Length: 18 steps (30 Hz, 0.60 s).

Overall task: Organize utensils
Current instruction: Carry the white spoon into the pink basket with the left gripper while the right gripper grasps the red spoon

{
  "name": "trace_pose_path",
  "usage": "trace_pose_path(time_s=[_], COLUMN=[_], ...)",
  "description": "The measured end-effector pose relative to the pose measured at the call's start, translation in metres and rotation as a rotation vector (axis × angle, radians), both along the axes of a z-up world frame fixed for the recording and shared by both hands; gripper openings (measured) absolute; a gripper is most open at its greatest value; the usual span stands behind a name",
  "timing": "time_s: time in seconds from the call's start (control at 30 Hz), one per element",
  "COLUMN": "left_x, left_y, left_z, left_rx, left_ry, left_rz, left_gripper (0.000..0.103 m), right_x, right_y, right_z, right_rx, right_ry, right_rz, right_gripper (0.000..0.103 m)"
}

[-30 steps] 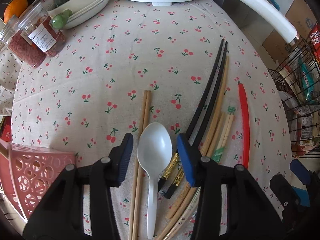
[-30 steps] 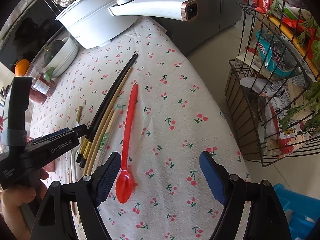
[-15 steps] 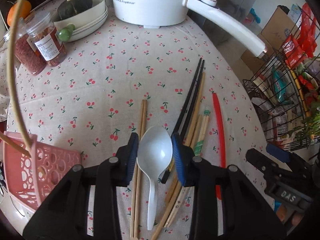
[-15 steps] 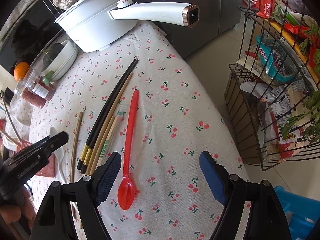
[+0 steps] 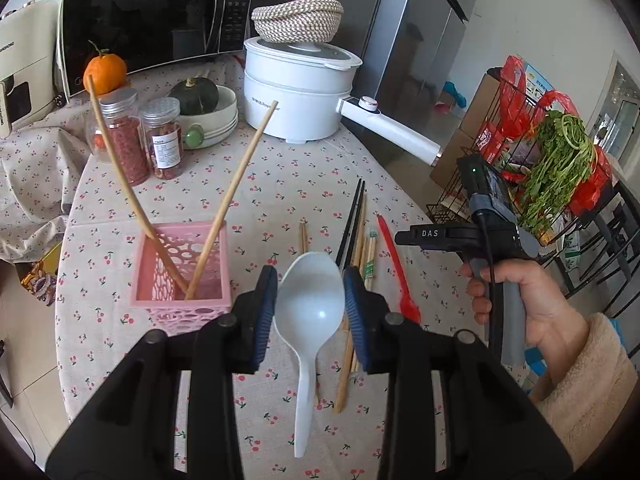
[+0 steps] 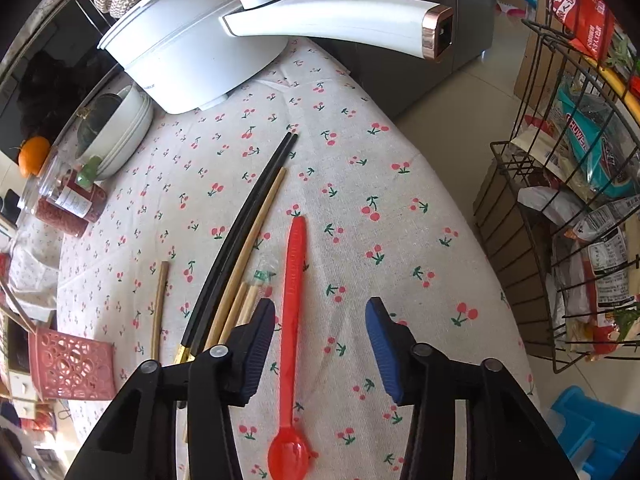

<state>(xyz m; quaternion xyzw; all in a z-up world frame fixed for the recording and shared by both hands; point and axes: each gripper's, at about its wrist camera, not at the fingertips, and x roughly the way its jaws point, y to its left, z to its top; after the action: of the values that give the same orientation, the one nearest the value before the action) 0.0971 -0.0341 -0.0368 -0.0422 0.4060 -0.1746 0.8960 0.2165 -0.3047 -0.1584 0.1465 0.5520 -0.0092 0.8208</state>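
My left gripper [image 5: 310, 300] is shut on the bowl of a white plastic spoon [image 5: 308, 320], held above the cherry-print tablecloth [image 5: 280, 184] with its handle hanging toward me. Left of it stands a pink lattice basket [image 5: 180, 276] with two wooden chopsticks [image 5: 232, 200] leaning in it. My right gripper [image 6: 320, 344] points down over a red spoon [image 6: 292, 300] lying on the cloth. Its jaws are closing with the red handle between them, close to the left pad, neither pad pressing. Black chopsticks [image 6: 244, 236] and wooden chopsticks [image 6: 260, 224] lie beside it.
A white electric pot [image 5: 296, 92] with a long handle [image 6: 340, 20] stands at the back, by two jars [image 5: 160, 140], a bowl with a squash [image 5: 208, 108], an orange and a microwave. A wire rack [image 6: 560, 240] of packets stands past the table's right edge. A hand [image 5: 516, 300] holds the right gripper.
My left gripper closed on the white spoon and lifted it off the cloth, tilting up toward the basket. My right gripper shifted over the red spoon and its jaws narrowed.
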Motion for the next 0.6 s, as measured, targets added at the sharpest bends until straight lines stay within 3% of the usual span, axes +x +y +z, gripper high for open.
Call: trace_pose_path(time_s=[0.17, 0.2, 0.27, 0.43, 0.6], left_x=[-0.006, -0.008, -0.010, -0.014, -0.019], left_y=[0.015, 0.017, 0.020, 0.029, 0.046], left_z=[-0.001, -0.001, 0.000, 0.006, 0.028], left_rx=[-0.046, -0.048, -0.053, -0.065, -0.105], left_ry=[0.027, 0.029, 0.027, 0.006, -0.076], left_rz=[0.015, 0.016, 0.020, 0.023, 0.051], left_gripper=[0.036, 0.036, 0.036, 0.036, 0.036], right_x=[0.014, 0.016, 0.018, 0.011, -0.015], right_y=[0.022, 0.026, 0.031, 0.028, 0.033], right_z=[-0.012, -0.013, -0.015, -0.009, 0.039], right_rx=[-0.069, -0.095, -0.130, -0.057, -0.046], right_ry=[0.010, 0.012, 0.010, -0.019, -0.154], right_rz=[0.051, 0.063, 0.070, 0.066, 0.082], right_gripper=[0.034, 0.021, 0.011, 0.010, 0.010])
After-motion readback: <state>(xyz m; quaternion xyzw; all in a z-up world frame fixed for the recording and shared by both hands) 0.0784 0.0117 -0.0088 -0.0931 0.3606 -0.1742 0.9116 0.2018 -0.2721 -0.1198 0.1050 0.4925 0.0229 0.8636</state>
